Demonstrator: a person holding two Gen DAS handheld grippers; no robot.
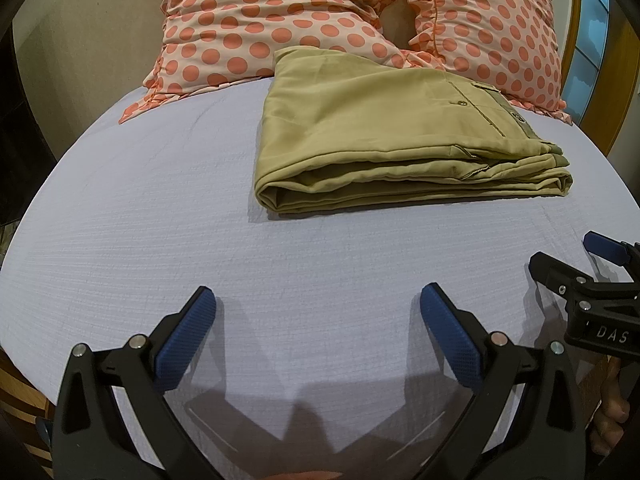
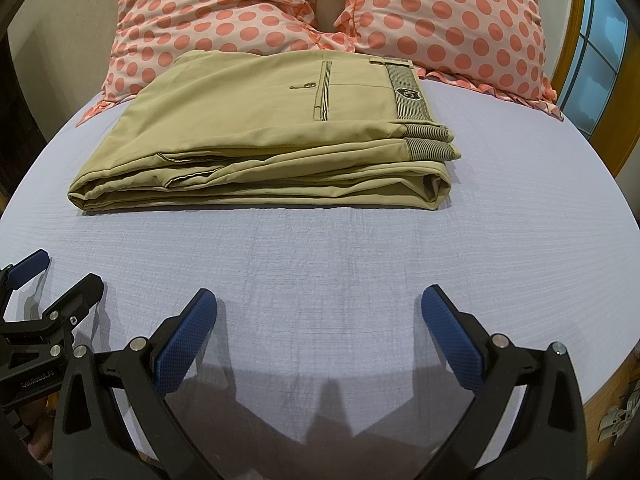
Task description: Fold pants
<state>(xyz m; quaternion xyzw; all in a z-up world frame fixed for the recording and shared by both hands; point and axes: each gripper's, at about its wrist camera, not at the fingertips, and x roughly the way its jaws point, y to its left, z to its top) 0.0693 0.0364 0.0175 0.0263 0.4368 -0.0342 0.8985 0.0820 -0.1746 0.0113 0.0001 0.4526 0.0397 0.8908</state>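
Looking done, I'd say: pants (image 2: pixel 264 132) sit folded in a neat stack on the bed (image 2: pixel 320 264), back edge touching the pillows (image 2: pixel 440 20). Your left gripper (image 1: pixel 318 312) & right gripper (image 2: pixel 319 312) both hang released, empty, apart from the stack.

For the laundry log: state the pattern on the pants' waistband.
Fine dark-and-tan stripes on the waistband of the khaki pants; clearest from the right wrist.

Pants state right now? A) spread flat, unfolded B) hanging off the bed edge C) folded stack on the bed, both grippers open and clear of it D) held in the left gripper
C: the pants lie as a folded stack on the bed, and the left gripper and right gripper are open, short of it.
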